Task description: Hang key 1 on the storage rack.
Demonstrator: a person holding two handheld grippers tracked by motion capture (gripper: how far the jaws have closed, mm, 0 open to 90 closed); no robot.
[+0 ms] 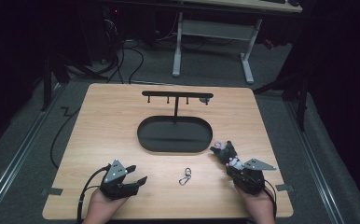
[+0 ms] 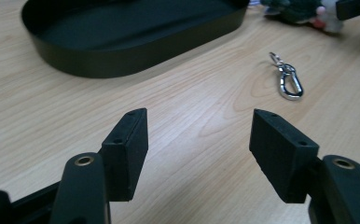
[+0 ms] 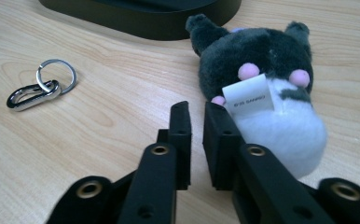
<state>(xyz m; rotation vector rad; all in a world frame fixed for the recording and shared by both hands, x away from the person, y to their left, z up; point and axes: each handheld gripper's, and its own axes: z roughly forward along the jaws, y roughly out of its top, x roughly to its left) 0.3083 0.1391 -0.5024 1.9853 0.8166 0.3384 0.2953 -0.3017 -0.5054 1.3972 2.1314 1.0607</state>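
Now your right gripper (image 3: 196,122) sits at lower centre, jaws a narrow slit gripping nothing — the plush toy (image 3: 266,84) lies just beside them on the counter (image 3: 99,130). Open wider, then straddle its body before you squeeze.

The high view hangs above the near edge of the table (image 1: 122,107), looking forward and down over all of it and the floor beyond. Both gripper views sit low, right down near the wood, looking out along their own jaws. All three catch the black tray (image 1: 175,134) (image 2: 131,42) (image 3: 145,16), the carabiner keyring (image 1: 185,176) (image 2: 287,77) (image 3: 40,86) and the plush toy (image 1: 227,153) (image 2: 304,11) (image 3: 262,88).
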